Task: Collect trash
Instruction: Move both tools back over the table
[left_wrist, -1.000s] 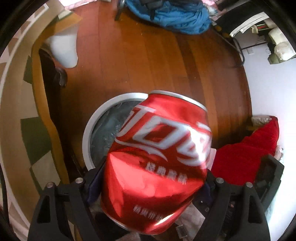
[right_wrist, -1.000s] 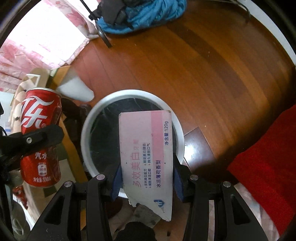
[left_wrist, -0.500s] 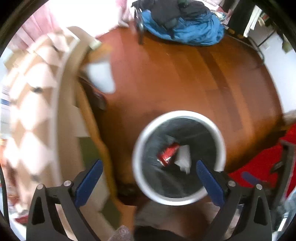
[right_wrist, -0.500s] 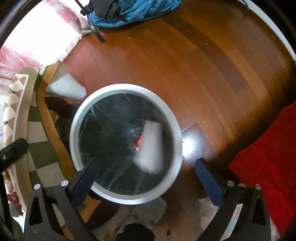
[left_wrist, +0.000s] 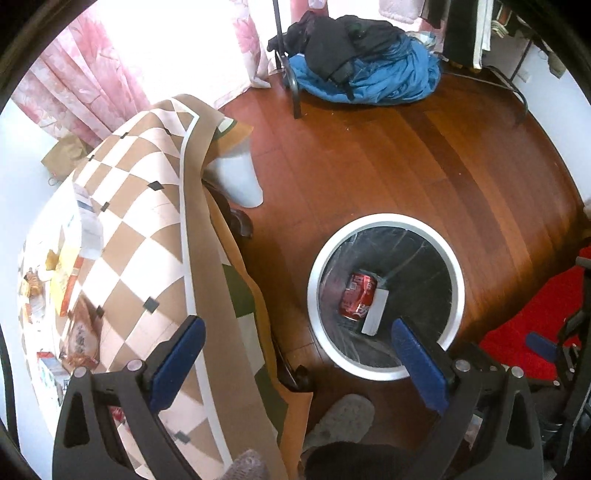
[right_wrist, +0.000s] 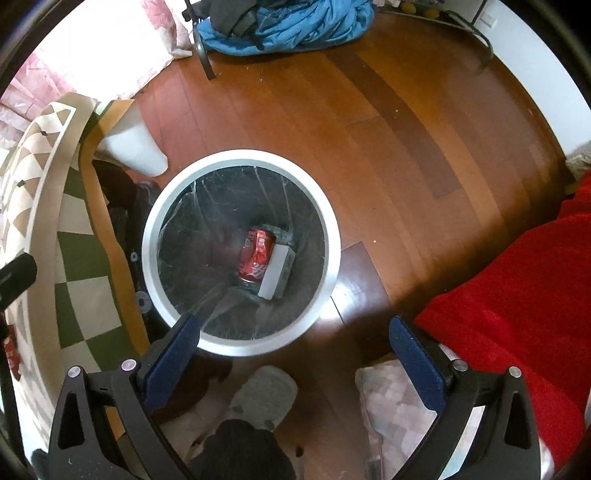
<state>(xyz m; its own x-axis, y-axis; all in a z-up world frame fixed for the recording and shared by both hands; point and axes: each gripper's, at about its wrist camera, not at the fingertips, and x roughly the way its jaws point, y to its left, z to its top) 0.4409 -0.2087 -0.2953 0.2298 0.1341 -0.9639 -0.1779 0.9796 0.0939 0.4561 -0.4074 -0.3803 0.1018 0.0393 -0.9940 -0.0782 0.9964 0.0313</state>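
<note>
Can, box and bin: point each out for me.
can (right_wrist: 256, 255), right wrist view, on its red side.
box (right_wrist: 276, 271), right wrist view, on its pale top face.
bin (left_wrist: 456, 269), left wrist view, on its white rim.

Red can (left_wrist: 357, 296) and white box (left_wrist: 376, 312) touching inside white-rimmed bin (left_wrist: 386, 218); left tool (left_wrist: 299, 339) spread.

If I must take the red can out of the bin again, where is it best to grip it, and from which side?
Grip the red can across its round middle, coming straight down through the bin's open top. It lies on its side at the bottom, and the white box lies right against one flank, so closing the fingers end to end may be easier.
</note>
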